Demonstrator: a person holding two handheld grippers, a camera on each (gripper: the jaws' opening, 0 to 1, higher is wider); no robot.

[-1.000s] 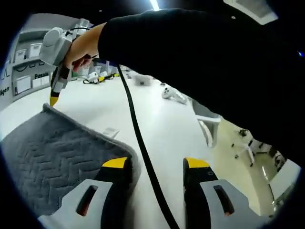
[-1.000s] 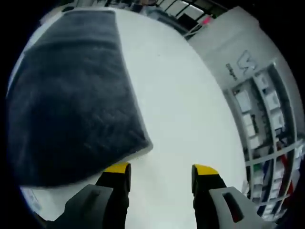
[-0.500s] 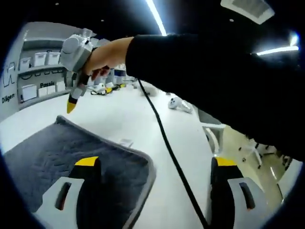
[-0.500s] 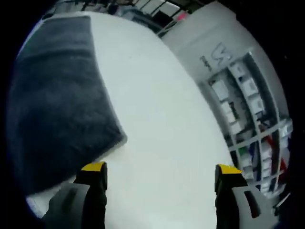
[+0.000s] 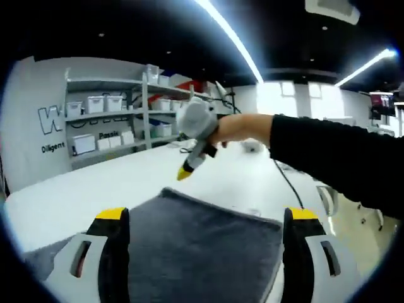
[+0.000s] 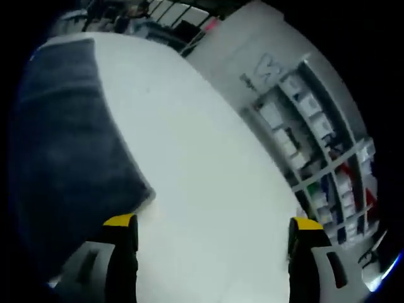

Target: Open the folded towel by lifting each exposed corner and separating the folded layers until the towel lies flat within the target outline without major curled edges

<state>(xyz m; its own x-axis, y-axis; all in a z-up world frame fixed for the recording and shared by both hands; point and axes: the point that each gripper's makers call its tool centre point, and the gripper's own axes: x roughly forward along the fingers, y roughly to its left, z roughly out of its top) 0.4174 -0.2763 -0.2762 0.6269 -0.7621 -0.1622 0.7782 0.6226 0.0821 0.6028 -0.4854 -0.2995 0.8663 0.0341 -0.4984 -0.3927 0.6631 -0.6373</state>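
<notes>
A dark grey quilted towel (image 5: 202, 246) lies on the white table (image 5: 95, 192), reaching up between the yellow-tipped jaws of my left gripper (image 5: 205, 214), which is open wide just above it. Beyond the towel's far edge a person's hand holds my right gripper (image 5: 183, 175) in the air, its yellow tip pointing down at the table. In the right gripper view the same towel (image 6: 63, 151) runs along the left side. My right gripper (image 6: 211, 222) is open wide over bare white table (image 6: 208, 183), with the towel's near corner beside its left jaw.
Shelves with white bins (image 5: 113, 120) line the grey wall behind the table and also appear as shelves (image 6: 309, 145) in the right gripper view. A black cable (image 5: 287, 183) trails from the sleeved arm (image 5: 334, 158). A white chair (image 5: 325, 202) stands at the table's right edge.
Both gripper jaws have spread from fairly narrow to wide open. The left view has tilted up and swung over the towel. The hand with the right gripper has lifted off the towel's far corner.
</notes>
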